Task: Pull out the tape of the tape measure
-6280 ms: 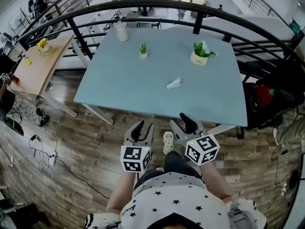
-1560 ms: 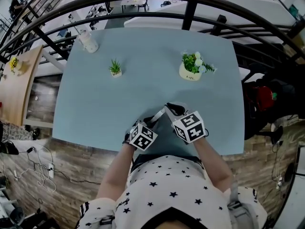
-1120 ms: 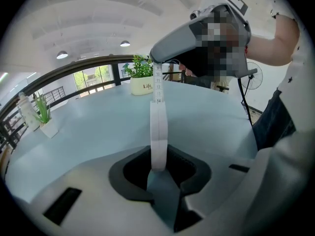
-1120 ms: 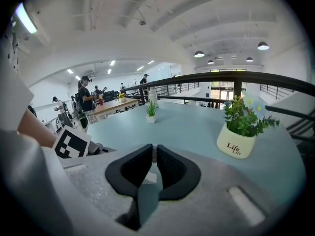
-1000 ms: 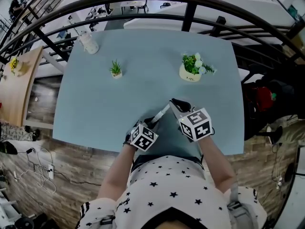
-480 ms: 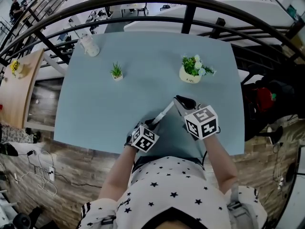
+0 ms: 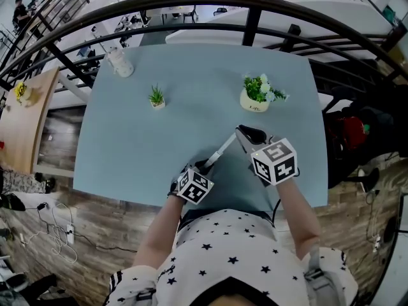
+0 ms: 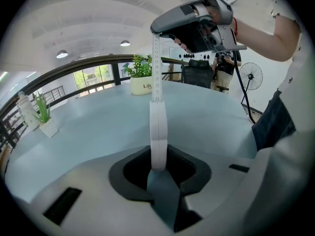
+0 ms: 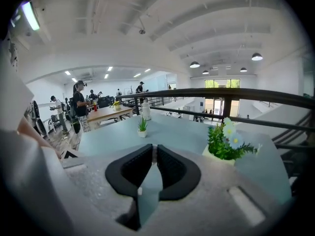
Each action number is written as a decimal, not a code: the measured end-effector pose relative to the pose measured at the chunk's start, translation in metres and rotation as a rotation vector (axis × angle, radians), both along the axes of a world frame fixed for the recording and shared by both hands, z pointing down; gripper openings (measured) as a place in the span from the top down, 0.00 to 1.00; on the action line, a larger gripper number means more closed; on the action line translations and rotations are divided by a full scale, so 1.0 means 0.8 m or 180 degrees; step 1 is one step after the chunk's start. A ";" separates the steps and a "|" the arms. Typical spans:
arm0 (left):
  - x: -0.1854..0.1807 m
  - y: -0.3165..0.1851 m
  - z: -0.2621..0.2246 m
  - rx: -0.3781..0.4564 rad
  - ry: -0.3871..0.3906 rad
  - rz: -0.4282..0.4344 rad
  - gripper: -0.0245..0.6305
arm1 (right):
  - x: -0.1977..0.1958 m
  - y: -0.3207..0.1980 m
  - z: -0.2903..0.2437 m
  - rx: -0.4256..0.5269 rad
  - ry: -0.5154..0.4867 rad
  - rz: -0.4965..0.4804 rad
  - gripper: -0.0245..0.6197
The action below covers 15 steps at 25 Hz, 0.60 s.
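Observation:
A white tape measure (image 8: 158,136) stands on edge between my left gripper's (image 8: 157,167) jaws, which are shut on its case just above the pale blue table (image 7: 159,139) near the front edge. Its white tape (image 8: 157,68) runs straight up and away to my right gripper (image 8: 158,31), shut on the tape's end. In the head view the tape (image 7: 221,150) stretches diagonally from the left gripper (image 7: 203,166) to the right gripper (image 7: 240,131). The right gripper view shows those jaws (image 9: 153,154) almost together, with only a sliver of white between them.
A white pot of flowers (image 7: 256,94) stands beyond the right gripper. A small green plant (image 7: 156,97) and a white bottle (image 7: 119,62) are at the back left. A black railing (image 7: 255,18) runs behind the table. People stand at a wooden table (image 9: 106,113) far off.
My right gripper has moved rightward and a little away from the left one, and the stretch of tape between them has grown longer. The left gripper has stayed in place.

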<state>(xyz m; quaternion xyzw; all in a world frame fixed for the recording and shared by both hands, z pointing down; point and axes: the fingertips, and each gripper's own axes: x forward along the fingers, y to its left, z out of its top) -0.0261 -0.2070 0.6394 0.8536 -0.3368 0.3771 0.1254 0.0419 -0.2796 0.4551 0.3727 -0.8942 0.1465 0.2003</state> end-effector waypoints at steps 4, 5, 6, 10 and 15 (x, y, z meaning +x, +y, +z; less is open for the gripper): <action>-0.002 0.001 -0.001 0.0006 0.0000 -0.0002 0.83 | 0.008 -0.008 -0.023 0.0033 -0.0122 0.0088 0.90; -0.002 0.001 -0.001 0.0004 0.0000 -0.0001 0.83 | 0.008 -0.008 -0.023 0.0039 -0.0107 0.0087 0.90; -0.002 0.001 -0.001 0.0003 0.0001 0.0002 0.83 | 0.009 -0.007 -0.022 0.0053 -0.0086 0.0088 0.90; -0.002 0.000 0.000 0.0001 0.0007 0.0007 0.83 | 0.008 -0.006 -0.024 0.0047 -0.0102 0.0090 0.90; -0.001 0.001 -0.001 -0.0007 0.0015 0.0016 0.83 | 0.017 -0.014 -0.046 0.0194 -0.0148 0.0191 0.90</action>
